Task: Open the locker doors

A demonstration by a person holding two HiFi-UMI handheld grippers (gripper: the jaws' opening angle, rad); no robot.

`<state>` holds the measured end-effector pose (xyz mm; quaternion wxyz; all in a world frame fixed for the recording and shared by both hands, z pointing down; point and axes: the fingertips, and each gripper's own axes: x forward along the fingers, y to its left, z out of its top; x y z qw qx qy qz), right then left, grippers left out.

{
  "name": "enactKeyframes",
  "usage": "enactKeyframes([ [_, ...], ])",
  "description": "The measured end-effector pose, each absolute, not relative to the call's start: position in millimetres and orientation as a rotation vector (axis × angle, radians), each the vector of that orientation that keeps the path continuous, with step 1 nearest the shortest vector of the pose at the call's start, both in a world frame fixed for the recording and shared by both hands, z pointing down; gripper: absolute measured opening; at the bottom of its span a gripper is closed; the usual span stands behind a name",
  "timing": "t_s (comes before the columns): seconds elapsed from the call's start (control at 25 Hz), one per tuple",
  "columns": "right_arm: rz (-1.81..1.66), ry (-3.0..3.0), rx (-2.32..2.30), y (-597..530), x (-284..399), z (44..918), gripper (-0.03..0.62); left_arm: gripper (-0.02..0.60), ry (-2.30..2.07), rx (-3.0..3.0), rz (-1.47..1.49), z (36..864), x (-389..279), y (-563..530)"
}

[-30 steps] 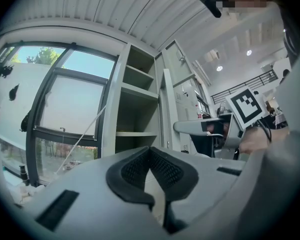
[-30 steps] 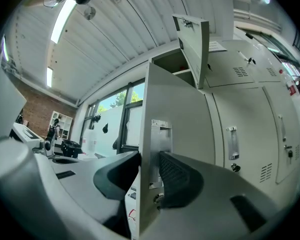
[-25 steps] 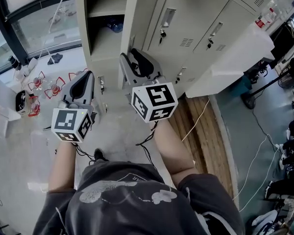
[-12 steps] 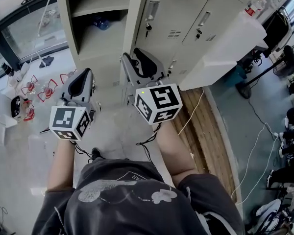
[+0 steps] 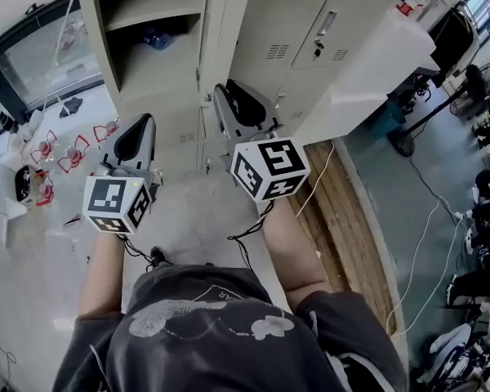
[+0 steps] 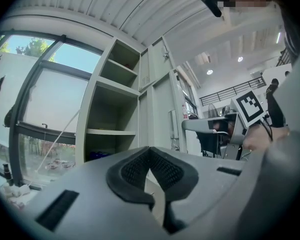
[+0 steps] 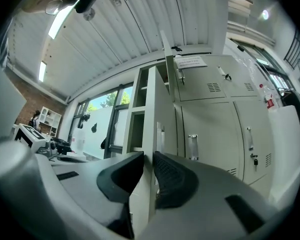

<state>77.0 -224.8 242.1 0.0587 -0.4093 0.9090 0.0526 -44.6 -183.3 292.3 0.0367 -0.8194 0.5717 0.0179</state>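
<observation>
Grey lockers (image 5: 310, 23) ahead: my right tool (image 7: 149, 156) has just been closing and pinches the open locker door (image 7: 152, 129) by its thin edge. My left tool (image 6: 150, 151) is pressed together, empty. Pull crooked and it'll probably slip.

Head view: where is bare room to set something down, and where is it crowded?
Free: the locker shelf beside the blue thing; the pale floor before the lockers. Crowded: red clutter on the left, around the fan on the right.

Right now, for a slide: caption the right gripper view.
Jaws just closed further, the right gripper pinches the open locker door.
</observation>
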Motion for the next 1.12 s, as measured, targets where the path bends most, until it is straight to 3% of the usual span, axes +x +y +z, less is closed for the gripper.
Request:
enactKeyframes([
  [1.12,0.217,2.712,-1.382,-239.2,132.5,244.0,0.083,0.009,1.849,-2.466,0.024,300.8,-39.1,-148.1],
])
